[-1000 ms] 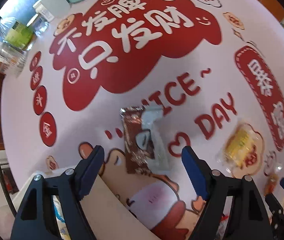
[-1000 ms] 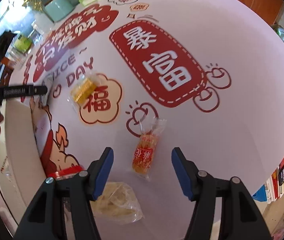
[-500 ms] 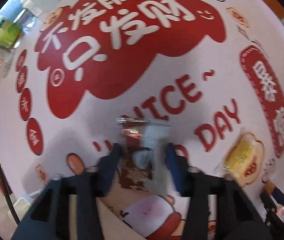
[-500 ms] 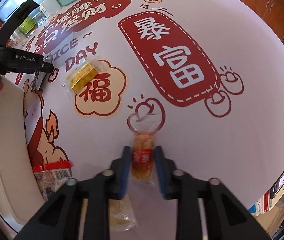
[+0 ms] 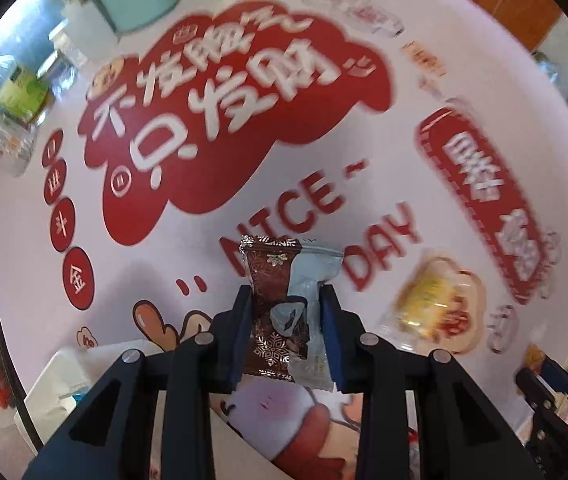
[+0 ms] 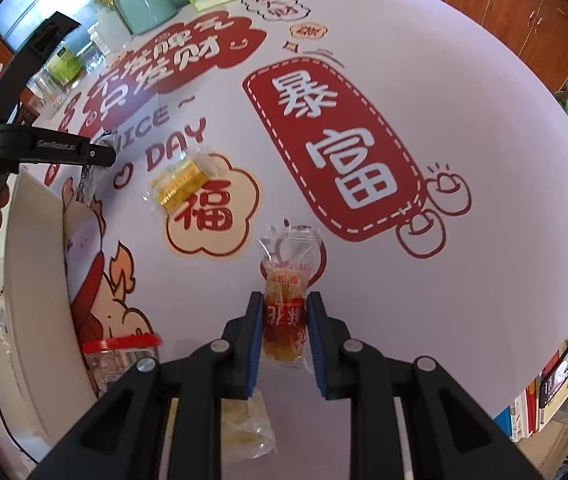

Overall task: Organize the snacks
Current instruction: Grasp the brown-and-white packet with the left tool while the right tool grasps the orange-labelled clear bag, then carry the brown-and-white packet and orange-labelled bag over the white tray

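Left hand-held gripper (image 5: 285, 336) clamped on brown snack packet (image 5: 280, 304), right hand-held gripper (image 6: 285, 336) pinching orange snack packet (image 6: 285, 304), both gripped mid-body, probably for sorting

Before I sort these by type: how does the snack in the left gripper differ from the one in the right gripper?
The brown-and-pale-blue packet in the left gripper is opaque foil with snowflake prints; the clear orange snack packet in the right gripper shows its contents and has a red label. The brown packet is wider between the fingers; the orange one is narrower. Both are sealed single packets, pinched at the sides.
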Demonstrator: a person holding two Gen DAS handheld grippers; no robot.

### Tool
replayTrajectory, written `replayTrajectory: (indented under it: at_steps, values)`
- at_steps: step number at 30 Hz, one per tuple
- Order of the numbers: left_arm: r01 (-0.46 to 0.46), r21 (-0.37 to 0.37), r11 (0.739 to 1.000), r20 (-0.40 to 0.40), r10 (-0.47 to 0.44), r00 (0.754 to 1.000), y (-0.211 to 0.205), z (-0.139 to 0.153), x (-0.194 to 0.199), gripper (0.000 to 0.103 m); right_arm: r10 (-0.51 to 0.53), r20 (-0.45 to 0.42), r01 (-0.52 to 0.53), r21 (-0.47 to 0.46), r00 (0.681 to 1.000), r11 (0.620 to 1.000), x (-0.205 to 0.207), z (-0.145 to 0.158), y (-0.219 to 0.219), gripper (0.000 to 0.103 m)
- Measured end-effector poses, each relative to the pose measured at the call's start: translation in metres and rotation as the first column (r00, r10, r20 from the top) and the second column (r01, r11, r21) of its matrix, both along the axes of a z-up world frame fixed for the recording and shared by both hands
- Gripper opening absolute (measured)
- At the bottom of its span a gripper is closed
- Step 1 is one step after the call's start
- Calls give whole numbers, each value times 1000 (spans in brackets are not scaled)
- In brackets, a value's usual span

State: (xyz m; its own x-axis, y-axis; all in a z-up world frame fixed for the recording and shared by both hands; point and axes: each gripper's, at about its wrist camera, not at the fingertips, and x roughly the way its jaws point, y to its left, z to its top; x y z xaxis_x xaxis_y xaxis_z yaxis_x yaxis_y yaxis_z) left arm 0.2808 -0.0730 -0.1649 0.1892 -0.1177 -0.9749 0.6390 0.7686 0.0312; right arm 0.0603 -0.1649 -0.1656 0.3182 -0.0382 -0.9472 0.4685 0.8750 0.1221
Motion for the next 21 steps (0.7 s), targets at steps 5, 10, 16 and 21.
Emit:
replayTrajectory:
  at_steps: [5,10,16,21]
  values:
    - [70,-98,993,70,-63,996,5,55,-36,30,-2,54,3,-20,999,1000,-2,25,4,21]
    - [101,-196,975,144,-74,987,35,113,-68,30,25,124,-19,-47,992,999,-5,57,18,21]
    - [55,-278,959,217,7,976,100,157,-99,30,83,213,-69,-73,973,995,-10,100,49,21]
    - [-45,-298,953,266,128,955,159,168,-115,30,153,285,-130,-98,946,987,-12,135,85,21]
